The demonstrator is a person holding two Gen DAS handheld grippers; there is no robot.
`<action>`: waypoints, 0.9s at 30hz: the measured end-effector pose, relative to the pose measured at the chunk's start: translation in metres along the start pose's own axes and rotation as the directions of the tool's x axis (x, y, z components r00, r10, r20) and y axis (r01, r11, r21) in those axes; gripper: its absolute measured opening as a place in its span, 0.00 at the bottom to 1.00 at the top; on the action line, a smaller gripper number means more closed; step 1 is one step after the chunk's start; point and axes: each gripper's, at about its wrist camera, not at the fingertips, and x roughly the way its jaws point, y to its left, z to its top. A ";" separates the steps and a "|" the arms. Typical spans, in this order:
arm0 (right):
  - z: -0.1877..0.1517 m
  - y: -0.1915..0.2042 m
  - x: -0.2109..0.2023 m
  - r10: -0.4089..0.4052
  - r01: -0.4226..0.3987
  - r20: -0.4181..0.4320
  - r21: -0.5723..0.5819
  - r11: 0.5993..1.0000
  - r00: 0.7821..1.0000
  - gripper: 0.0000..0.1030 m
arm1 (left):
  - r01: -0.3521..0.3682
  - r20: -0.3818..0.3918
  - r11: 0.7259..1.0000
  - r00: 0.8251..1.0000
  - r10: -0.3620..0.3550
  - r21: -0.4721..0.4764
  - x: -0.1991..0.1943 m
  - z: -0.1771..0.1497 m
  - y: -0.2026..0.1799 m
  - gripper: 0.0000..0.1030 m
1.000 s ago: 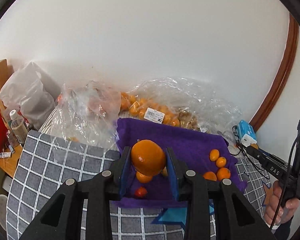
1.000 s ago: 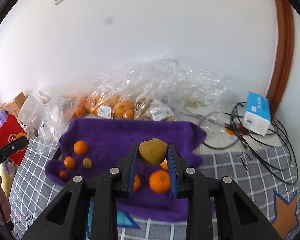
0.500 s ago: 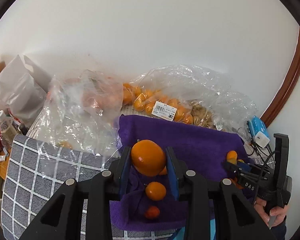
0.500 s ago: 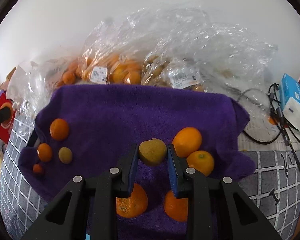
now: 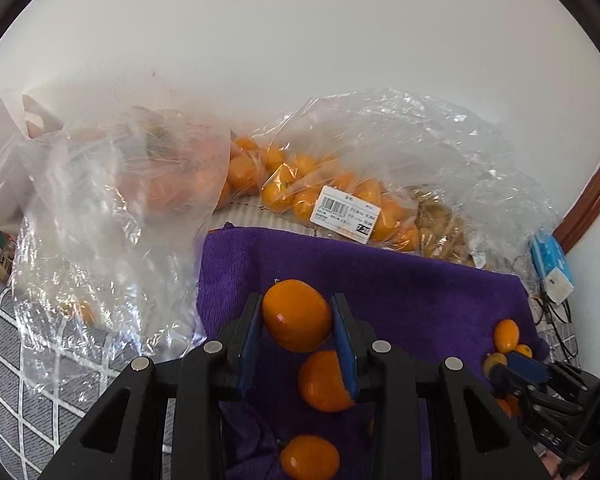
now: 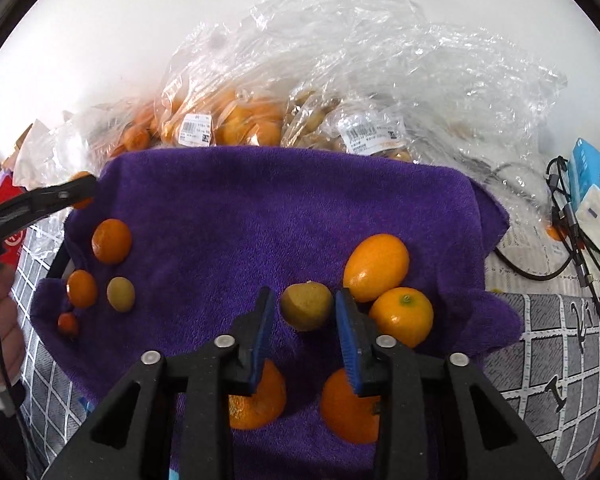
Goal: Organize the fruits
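A purple towel (image 5: 400, 292) (image 6: 260, 208) carries the loose fruit. My left gripper (image 5: 298, 320) is shut on an orange fruit (image 5: 297, 315), held just above the towel's left part, over two more oranges (image 5: 326, 380). My right gripper (image 6: 305, 320) is down at the towel and its jaws are opening. A yellow-brown fruit (image 6: 306, 306) lies between the pads with a gap on each side. Right beside it rest an oval orange (image 6: 376, 266) and a round orange (image 6: 402, 316). Several small fruits (image 6: 111, 240) sit at the towel's left edge.
Clear plastic bags of oranges (image 5: 332, 196) (image 6: 236, 120) lie behind the towel against the white wall. A blue and white box (image 6: 596, 196) and black cables (image 6: 572, 248) are at the right. A grey checked tablecloth (image 6: 548, 344) is under everything. A hand (image 6: 4, 336) shows at the left.
The right gripper sank to the towel and its pads have parted from the yellow-brown fruit. The left gripper moved down and forward over the towel, still gripping its orange.
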 end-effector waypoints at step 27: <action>-0.012 -0.008 -0.087 -0.114 0.105 0.103 0.091 0.990 0.988 0.47 | -0.010 -0.030 0.999 0.999 0.012 0.050 -0.063 -0.021 -0.014 0.48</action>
